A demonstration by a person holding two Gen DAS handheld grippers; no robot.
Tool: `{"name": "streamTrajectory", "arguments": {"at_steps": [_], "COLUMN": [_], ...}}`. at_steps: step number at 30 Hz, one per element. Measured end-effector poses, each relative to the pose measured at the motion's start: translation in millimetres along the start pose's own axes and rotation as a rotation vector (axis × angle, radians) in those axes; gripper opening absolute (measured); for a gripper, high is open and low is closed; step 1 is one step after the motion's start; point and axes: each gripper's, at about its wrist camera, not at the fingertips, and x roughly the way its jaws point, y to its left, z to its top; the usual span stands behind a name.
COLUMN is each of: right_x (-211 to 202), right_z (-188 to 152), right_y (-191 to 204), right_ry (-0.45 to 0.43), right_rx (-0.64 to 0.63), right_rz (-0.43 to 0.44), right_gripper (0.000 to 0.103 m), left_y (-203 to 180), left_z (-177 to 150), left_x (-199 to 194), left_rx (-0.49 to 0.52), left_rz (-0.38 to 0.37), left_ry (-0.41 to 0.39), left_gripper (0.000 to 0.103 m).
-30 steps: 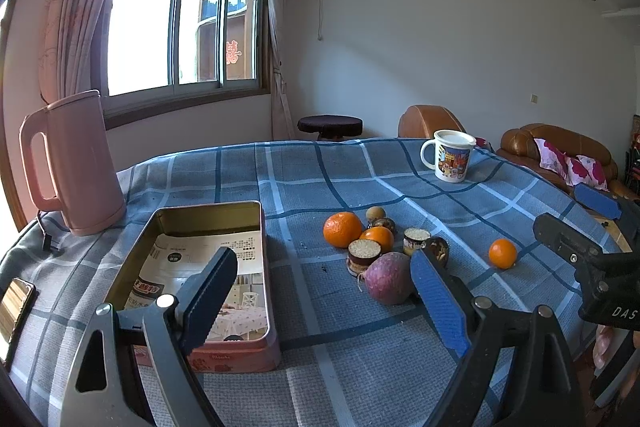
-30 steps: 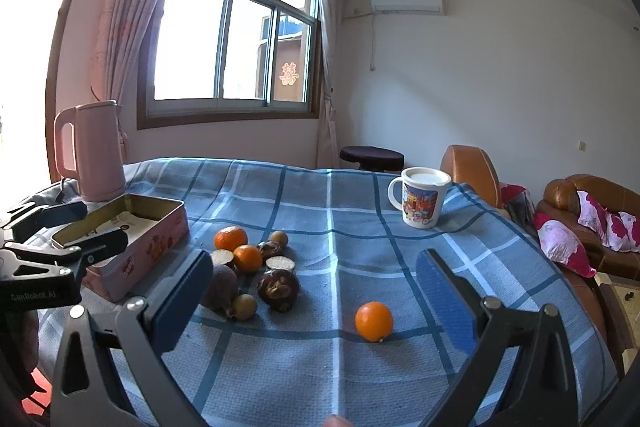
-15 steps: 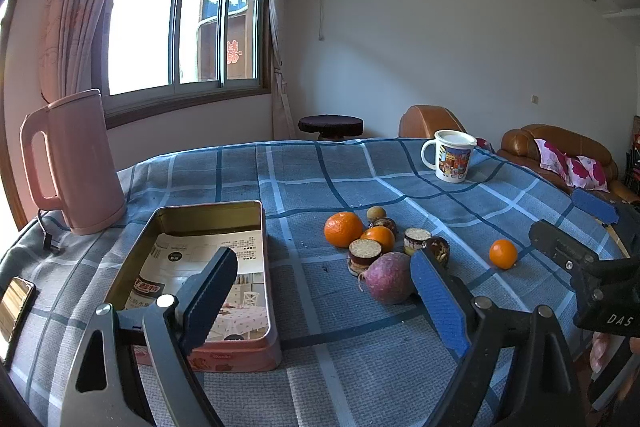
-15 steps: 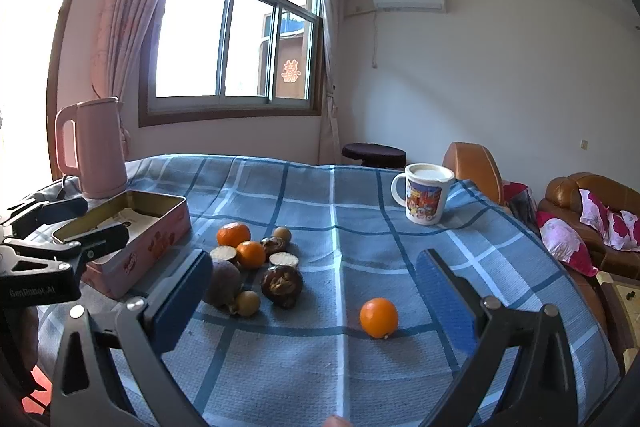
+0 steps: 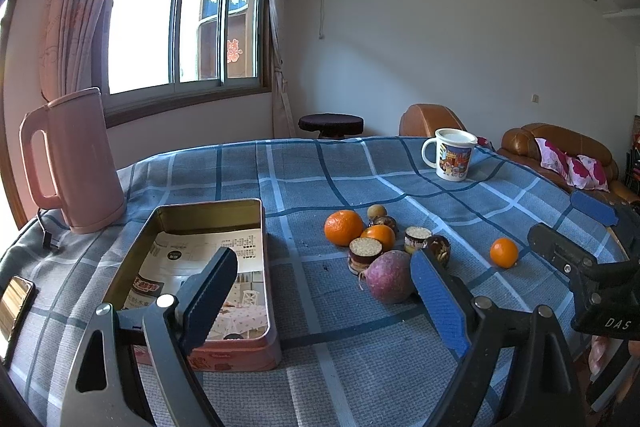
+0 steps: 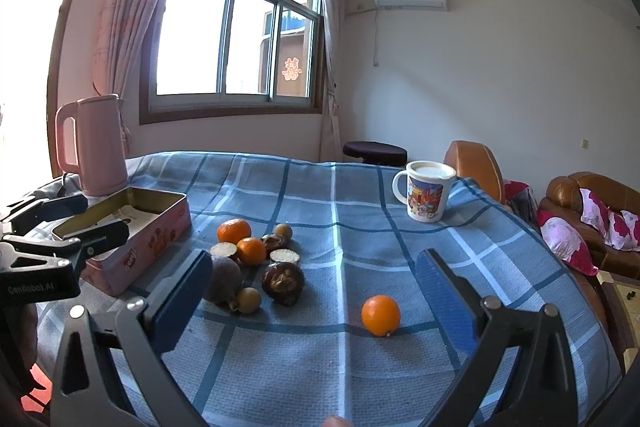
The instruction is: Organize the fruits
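A cluster of fruit lies mid-table: oranges [image 5: 343,227], cut halves [image 5: 365,251], a purple round fruit [image 5: 389,279] and small brown ones. A lone orange [image 6: 380,315] lies apart to the right; it also shows in the left wrist view [image 5: 503,252]. An open pink tin box [image 5: 200,267] with paper inside sits left of the cluster. My left gripper [image 5: 320,291] is open and empty, hovering near the box and the purple fruit. My right gripper [image 6: 316,291] is open and empty, above the table short of the lone orange.
A pink kettle [image 5: 72,163] stands at the back left, its plug on the cloth. A printed mug [image 6: 426,193] stands at the back right. A phone [image 5: 14,301] lies at the left edge. Sofa and stool stand beyond the blue checked tablecloth [image 6: 340,195].
The right gripper has moved slightly forward toward the fruit; the lone orange sits a little higher in its view. The left gripper has barely moved.
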Motion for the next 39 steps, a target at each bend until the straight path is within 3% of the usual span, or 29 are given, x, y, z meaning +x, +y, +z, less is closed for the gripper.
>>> {"name": "streamTrajectory", "arguments": {"at_steps": [12, 20, 26, 31, 35, 37, 39], "right_x": [16, 36, 57, 70, 80, 87, 93], "right_z": [-10, -24, -35, -35, -35, -37, -39], "right_y": [-14, -39, -62, -71, -66, -66, -69], "right_ry": [0.058, 0.112, 0.186, 0.252, 0.302, 0.334, 0.366], "right_rx": [0.005, 0.033, 0.075, 0.098, 0.071, 0.064, 0.074], "right_rz": [-0.018, -0.087, -0.121, -0.083, -0.062, -0.054, -0.044], "right_gripper": [0.103, 0.103, 0.103, 0.102, 0.094, 0.081, 0.08], "left_y": [-5, 0, -5, -19, -28, -33, -40], "left_z": [-9, -15, -13, -8, -3, -2, -2], "left_x": [16, 33, 48, 63, 76, 82, 87], "left_rx": [0.008, -0.013, -0.025, 0.004, 0.012, 0.017, 0.037], "left_rz": [0.005, 0.0, -0.062, -0.098, -0.136, -0.158, -0.174], "left_ry": [0.046, 0.112, 0.161, 0.194, 0.226, 0.246, 0.27], "left_gripper": [0.09, 0.09, 0.09, 0.09, 0.09, 0.09, 0.09]}}
